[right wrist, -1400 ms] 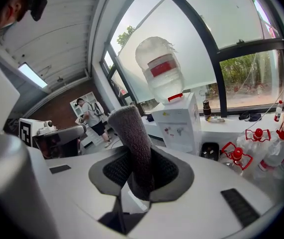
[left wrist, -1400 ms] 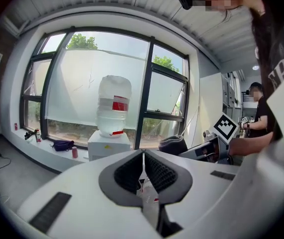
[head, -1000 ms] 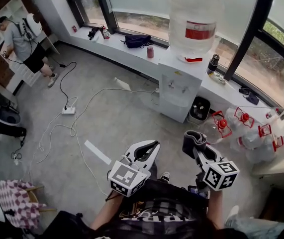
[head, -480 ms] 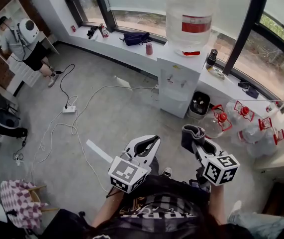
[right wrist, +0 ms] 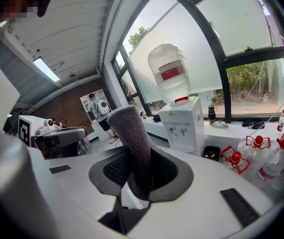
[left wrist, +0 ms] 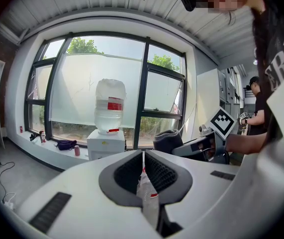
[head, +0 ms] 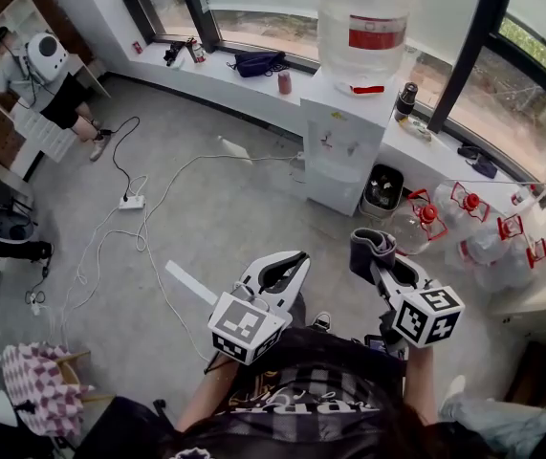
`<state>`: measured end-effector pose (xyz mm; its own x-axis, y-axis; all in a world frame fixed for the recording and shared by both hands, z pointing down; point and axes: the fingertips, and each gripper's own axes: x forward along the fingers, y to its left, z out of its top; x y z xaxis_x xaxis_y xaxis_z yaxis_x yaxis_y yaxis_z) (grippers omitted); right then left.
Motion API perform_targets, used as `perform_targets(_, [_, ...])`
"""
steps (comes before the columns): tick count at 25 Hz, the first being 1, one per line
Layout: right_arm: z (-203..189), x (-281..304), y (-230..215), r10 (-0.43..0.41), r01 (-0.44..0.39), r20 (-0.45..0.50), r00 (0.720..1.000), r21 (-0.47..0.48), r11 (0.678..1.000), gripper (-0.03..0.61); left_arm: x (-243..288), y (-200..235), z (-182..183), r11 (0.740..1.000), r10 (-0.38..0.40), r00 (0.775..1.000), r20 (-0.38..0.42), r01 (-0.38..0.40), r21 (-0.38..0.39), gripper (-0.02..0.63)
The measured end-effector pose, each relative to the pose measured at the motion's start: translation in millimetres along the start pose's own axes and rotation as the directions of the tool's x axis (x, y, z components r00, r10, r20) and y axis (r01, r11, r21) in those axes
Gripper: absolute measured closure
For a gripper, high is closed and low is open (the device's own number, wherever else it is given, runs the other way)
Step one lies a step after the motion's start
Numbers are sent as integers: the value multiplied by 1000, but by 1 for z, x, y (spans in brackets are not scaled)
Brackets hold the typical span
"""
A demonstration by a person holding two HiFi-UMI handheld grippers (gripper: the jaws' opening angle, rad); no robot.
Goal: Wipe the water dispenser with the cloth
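The right gripper [head: 383, 268] is clamped on a grey cloth [head: 368, 247] that stands up from its jaws. The left gripper [head: 288, 264] has its jaws together on nothing. The white dispenser [head: 341, 151] stands against the window sill, well apart from both grippers.

The white water dispenser [head: 341, 142] (bottle [head: 365, 22] on top) stands by the window ledge [head: 215, 73]; the grey cloth [right wrist: 132, 138] juts upright, clamped in the right gripper [right wrist: 141, 176].

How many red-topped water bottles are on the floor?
4, in a row right of the dispenser: first bottle by the black bin, second bottle, third bottle, fourth bottle at the edge. Others may be hidden.
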<state>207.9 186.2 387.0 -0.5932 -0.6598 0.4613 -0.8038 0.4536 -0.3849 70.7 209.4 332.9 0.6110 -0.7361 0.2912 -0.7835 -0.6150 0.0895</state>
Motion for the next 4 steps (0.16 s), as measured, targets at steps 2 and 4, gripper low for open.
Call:
perform_targets(2, [1,1,0,-1,1,1,1000,-3,1000,474,-1,2,0,1000,1,1000,2,-1,1,592])
perform_targets(4, [3,2,0,-4,4,3,1000,-9,1000,476,-2,4,1,1000,3,1000,6,-3,2,592])
